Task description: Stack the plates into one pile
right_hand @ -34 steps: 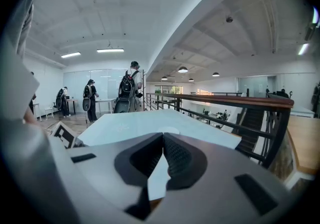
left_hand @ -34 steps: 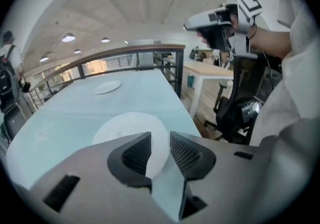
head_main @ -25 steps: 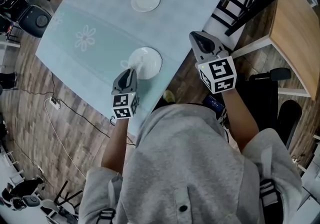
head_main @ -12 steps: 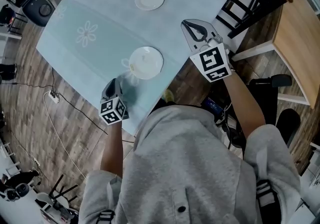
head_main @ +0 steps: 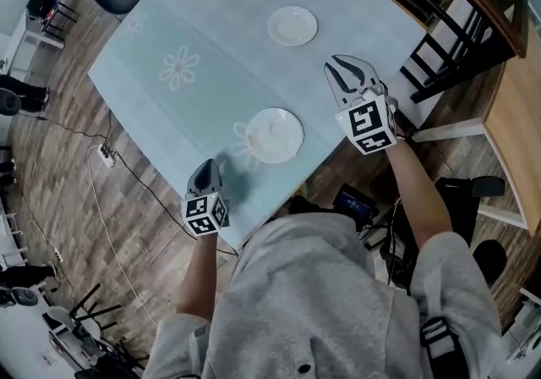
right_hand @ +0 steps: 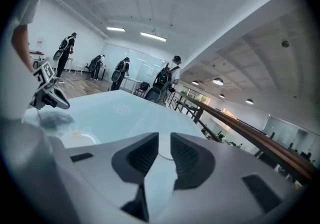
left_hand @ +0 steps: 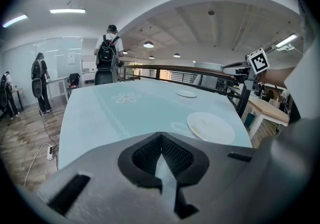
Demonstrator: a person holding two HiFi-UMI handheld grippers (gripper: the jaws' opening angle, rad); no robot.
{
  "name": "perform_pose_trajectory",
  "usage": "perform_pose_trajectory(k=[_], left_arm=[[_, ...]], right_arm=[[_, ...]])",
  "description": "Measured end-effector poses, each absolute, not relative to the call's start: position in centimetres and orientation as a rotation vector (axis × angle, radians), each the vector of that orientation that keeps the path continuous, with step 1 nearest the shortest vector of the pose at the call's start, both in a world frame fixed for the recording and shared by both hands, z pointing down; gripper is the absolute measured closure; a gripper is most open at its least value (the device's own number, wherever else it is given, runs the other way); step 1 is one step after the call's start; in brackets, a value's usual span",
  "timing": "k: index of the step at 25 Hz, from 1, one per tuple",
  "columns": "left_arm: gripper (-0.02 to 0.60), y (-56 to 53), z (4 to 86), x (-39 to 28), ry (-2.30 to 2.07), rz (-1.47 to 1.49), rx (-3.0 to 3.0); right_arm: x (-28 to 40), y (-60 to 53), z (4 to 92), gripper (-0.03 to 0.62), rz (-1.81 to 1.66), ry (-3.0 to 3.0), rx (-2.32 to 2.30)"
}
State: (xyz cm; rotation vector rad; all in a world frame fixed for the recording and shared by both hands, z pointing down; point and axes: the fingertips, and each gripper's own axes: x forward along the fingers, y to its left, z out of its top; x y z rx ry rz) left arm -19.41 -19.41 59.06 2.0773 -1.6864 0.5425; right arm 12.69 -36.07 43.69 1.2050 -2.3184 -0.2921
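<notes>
Two white plates lie apart on the pale blue-green table (head_main: 169,30). The near plate (head_main: 275,134) (left_hand: 211,127) (right_hand: 77,139) sits close to the front edge, and the far plate (head_main: 292,26) (left_hand: 186,94) sits toward the back. My left gripper (head_main: 205,173) (left_hand: 161,138) hovers over the table's near edge, left of the near plate and apart from it, shut with nothing in it. My right gripper (head_main: 353,73) (right_hand: 165,140) hangs over the table's right edge, between the two plates. Its jaws are opening, with a narrow gap and nothing between them.
Dark chairs (head_main: 439,47) stand tight against the table's right side, with a wooden table (head_main: 517,115) beyond them. A cable (head_main: 110,166) runs over the wooden floor at the left. Several people with backpacks (left_hand: 107,50) stand past the far end.
My left gripper has drawn back from the near plate's rim toward the table's front edge. My right gripper has swung in over the table's right edge and its jaws have parted.
</notes>
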Motion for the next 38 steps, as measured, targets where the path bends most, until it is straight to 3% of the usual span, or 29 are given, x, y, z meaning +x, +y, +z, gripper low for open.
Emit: perform_pose_trajectory(k=[4, 17, 21, 27, 31, 38], left_arm=[[0.561, -18.2, 61.0, -21.0, -1.715, 0.546, 1.984], [0.561, -18.6, 62.4, -23.2, -1.875, 0.688, 1.869], [0.561, -18.7, 63.2, -22.8, -1.905, 0.849, 1.797], [0.561, -18.7, 63.2, -22.9, -1.902, 0.847, 1.795], [0.561, -18.5, 63.1, -22.7, -1.902, 0.851, 1.798], [0.561, -18.5, 63.0, -22.6, -1.903, 0.845, 1.802]], right_arm=[[11.3, -38.6, 47.0, 0.477, -0.289, -2.259, 1.128], [7.6, -47.6, 58.4, 0.476, -0.29, -2.043, 0.941], [7.6, -49.2, 60.2, 0.474, -0.314, -1.989, 0.89], [6.3, -50.5, 61.7, 0.474, -0.333, -1.951, 0.776], [6.2, -50.1, 62.0, 0.52, -0.311, -1.952, 0.7], [6.1, -50.2, 62.3, 0.537, -0.363, -1.867, 0.701]])
